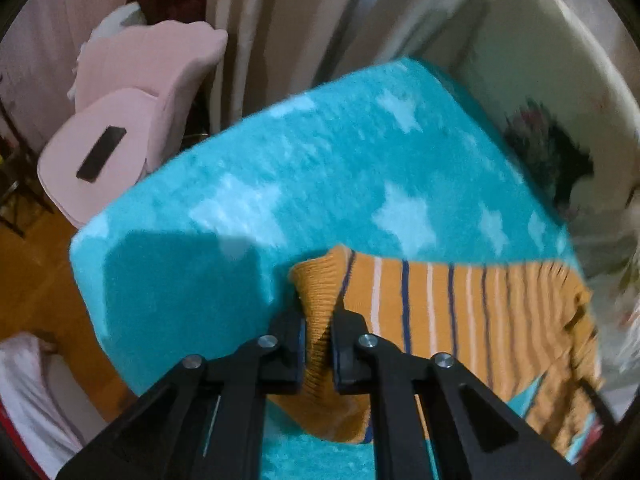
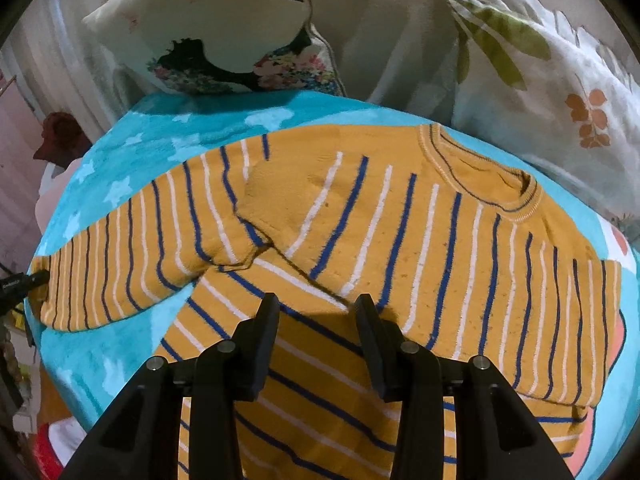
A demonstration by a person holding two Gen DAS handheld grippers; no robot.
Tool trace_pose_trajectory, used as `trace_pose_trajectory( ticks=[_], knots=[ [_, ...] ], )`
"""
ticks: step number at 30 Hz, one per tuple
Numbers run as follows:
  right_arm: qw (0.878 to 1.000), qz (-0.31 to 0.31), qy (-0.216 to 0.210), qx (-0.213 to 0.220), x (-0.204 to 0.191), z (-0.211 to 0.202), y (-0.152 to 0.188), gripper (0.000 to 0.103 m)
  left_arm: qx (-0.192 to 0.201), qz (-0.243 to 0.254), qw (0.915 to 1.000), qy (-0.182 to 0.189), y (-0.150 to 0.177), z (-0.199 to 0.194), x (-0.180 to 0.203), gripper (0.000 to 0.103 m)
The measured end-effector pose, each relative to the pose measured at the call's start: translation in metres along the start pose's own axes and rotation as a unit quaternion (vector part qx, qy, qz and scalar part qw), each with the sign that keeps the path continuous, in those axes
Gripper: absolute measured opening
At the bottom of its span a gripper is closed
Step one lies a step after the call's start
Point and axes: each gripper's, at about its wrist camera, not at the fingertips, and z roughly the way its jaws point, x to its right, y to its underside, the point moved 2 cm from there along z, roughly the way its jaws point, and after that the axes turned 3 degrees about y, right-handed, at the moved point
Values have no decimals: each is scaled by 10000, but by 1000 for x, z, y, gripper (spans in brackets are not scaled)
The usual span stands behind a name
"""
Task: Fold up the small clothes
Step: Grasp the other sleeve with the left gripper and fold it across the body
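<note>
left gripper (image 1: 318, 344) pinching sweater cuff (image 1: 316, 280), right gripper (image 2: 318, 312) spread

Support: teal star-print blanket (image 2: 120, 208), (image 1: 248, 184). Lying on it: mustard striped sweater (image 2: 400, 216), spread ahead of and under the right jaws; one sleeve cuff (image 1: 320, 292) sits between the left jaws. Two printed pillows (image 2: 224, 40) rest at blanket's far edge

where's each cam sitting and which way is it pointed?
Left wrist: on the left gripper, low over the teal star blanket, facing a pink chair; gripper shut on the sweater cuff.
Right wrist: on the open right gripper, above the striped sweater, facing pillows.
Shared: sweater and blanket.
</note>
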Motion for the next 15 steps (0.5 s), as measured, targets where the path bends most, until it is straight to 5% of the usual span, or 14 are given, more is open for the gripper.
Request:
trace_pose_trajectory(
  ticks=[7,15],
  knots=[
    [9999,115,119,48,5,-8,2,39,374,124,9988,307,-25,-25,16,9],
    [9979,599,170,155,30,-26,7,37,603,624,9863,1405,-27,-72,96,9]
  ],
)
